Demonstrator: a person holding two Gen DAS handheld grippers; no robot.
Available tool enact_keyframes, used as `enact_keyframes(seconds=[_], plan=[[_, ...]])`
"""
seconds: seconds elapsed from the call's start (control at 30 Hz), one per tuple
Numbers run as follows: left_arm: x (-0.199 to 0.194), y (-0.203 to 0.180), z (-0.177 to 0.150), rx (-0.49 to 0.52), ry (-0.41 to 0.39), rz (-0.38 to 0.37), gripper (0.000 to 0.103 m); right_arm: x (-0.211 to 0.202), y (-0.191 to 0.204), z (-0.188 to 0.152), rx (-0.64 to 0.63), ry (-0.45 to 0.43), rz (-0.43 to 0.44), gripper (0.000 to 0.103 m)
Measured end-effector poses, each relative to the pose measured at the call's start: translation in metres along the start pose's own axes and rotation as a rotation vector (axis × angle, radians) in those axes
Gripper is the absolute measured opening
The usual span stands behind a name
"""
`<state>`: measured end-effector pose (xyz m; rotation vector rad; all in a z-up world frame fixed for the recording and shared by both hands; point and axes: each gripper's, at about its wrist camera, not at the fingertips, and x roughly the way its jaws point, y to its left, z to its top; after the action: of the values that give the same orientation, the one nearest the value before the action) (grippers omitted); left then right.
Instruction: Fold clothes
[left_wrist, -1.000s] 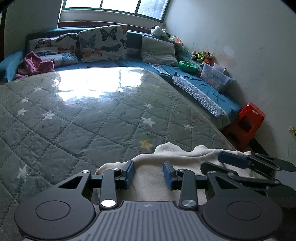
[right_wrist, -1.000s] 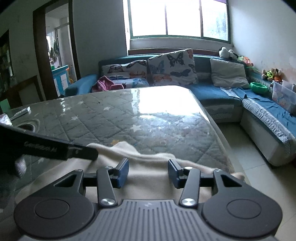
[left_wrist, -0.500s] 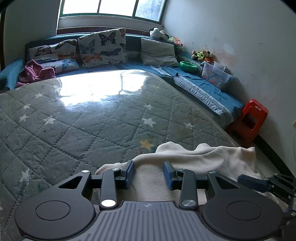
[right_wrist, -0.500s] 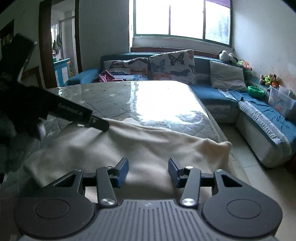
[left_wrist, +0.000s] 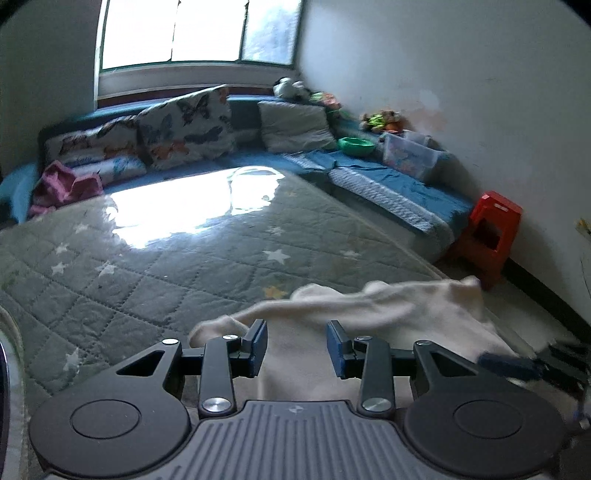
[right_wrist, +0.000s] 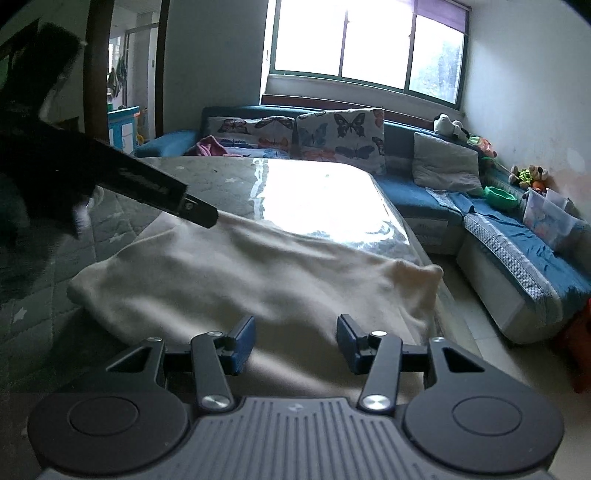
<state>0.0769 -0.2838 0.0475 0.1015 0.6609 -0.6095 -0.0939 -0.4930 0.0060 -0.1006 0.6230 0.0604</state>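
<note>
**Inspector:** Condition of the garment?

**Assistant:** One cream garment (right_wrist: 258, 280), soft knit, plain in colour. It lies bunched and rumpled at the near corner of the mattress (left_wrist: 155, 266), a grey-green quilted one with star prints under a glossy clear cover. In the right wrist view its left end is rounded into a thick fold, the right end rises to a small peak close to the mattress edge, and the near part drapes toward the camera. Its outline is blurred in the left wrist view.

**Inspector:** The tools?

**Assistant:** Left tool (left_wrist: 297, 343): jaws spread, nothing between the blue pads, cloth directly beneath and ahead. Right tool (right_wrist: 295, 339): jaws likewise spread, poised over the near part of the cloth. I cannot tell whether either touches the fabric. The left tool's body also shows in the right wrist view as a dark bar over the garment's far left edge.

**Inspector:** Edges and room?

**Assistant:** The mattress stretches bare and wide beyond the garment, up to the blue sofa (right_wrist: 417, 206) with butterfly cushions (right_wrist: 340, 140). On the right the mattress edge drops to the floor just beside the garment; a strip of floor lies between it and the sofa's side section. A red stool (left_wrist: 487, 236) stands by the wall there.
</note>
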Motion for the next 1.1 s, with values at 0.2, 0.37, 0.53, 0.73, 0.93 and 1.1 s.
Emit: enact_keyframes(seconds=[0.2, 0.37, 0.53, 0.73, 0.93, 1.1], plan=[[-0.019, -0.014, -0.028, 0.044, 0.006, -0.038, 0.038, -0.011, -0.007, -0.008, 0.056, 0.031, 0.012, 0.049], [-0.026, -0.024, -0.048, 0.066, 0.022, -0.058, 0.038, -0.021, -0.011, -0.011, 0.088, 0.027, 0.006, 0.049], [-0.025, -0.027, -0.062, 0.080, 0.044, -0.051, 0.038, -0.020, -0.016, -0.017, 0.130, 0.059, 0.006, 0.048], [-0.034, -0.024, -0.060, 0.054, 0.031, -0.056, 0.038, -0.027, -0.018, -0.009, 0.164, 0.022, 0.007, 0.048], [-0.035, -0.021, -0.063, 0.041, 0.055, -0.054, 0.038, -0.015, -0.015, -0.005, 0.199, 0.041, 0.013, 0.048], [-0.042, -0.019, -0.063, 0.023, 0.063, -0.061, 0.042, -0.012, -0.010, -0.007, 0.192, 0.068, 0.003, 0.050]])
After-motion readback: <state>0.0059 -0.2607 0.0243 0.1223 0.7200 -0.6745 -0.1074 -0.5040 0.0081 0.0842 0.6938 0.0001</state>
